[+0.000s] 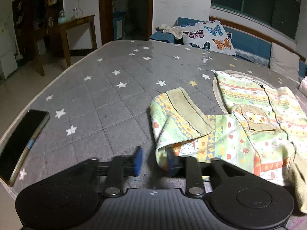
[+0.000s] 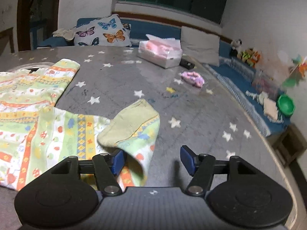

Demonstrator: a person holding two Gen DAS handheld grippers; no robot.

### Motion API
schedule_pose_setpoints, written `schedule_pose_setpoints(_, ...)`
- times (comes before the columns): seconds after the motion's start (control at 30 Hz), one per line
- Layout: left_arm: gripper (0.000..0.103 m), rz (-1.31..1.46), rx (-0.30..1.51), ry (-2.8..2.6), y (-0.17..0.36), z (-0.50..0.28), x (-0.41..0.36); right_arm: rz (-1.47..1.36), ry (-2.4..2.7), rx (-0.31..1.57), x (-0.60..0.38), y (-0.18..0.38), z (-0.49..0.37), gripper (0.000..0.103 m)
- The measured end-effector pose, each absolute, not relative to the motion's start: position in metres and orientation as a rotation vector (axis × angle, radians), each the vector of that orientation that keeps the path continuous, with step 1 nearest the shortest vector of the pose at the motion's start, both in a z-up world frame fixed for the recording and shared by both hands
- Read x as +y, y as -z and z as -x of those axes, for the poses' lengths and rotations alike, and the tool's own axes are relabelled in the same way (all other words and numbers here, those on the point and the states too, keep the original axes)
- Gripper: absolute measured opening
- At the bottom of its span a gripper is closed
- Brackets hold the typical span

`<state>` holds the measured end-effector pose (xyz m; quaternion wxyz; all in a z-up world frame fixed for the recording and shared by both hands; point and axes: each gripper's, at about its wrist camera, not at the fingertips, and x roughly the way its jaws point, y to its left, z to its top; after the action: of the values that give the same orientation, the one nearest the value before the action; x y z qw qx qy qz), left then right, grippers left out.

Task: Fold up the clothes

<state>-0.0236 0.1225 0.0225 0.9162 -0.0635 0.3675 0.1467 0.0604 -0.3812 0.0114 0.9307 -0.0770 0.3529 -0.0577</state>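
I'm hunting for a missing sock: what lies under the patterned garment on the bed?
Around the patterned garment only the grey star mattress shows. Its sleeve cuff is folded back onto itself. Anything beneath the cloth is covered and cannot be seen.
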Motion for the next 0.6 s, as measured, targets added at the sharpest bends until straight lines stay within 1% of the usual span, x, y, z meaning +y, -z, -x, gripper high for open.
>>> schedule_pose_setpoints(0.03,0.036,0.114,0.751,-0.294,-0.023,0.022,0.120,0.138,0.142,0.710,-0.387,-0.015,-0.061,0.063)
schedule_pose_setpoints(0.1,0.047,0.081,0.739,-0.279,-0.025,0.019,0.114,0.097,0.189,0.686,-0.400,-0.022,-0.064,0.066)
schedule_pose_setpoints(0.17,0.051,0.048,0.728,-0.264,-0.026,0.017,0.108,0.059,0.230,0.666,-0.412,-0.028,-0.065,0.071)
schedule_pose_setpoints(0.3,0.051,-0.019,0.704,-0.233,-0.029,0.011,0.096,0.008,0.276,0.659,-0.432,-0.034,-0.061,0.072)
schedule_pose_setpoints(0.43,0.050,-0.075,0.698,-0.186,-0.025,-0.001,0.084,0.043,0.263,0.655,-0.425,-0.033,-0.057,0.074)
schedule_pose_setpoints(0.6,0.046,-0.112,0.717,-0.127,-0.010,-0.023,0.075,0.071,0.187,0.660,-0.401,-0.032,-0.058,0.075)
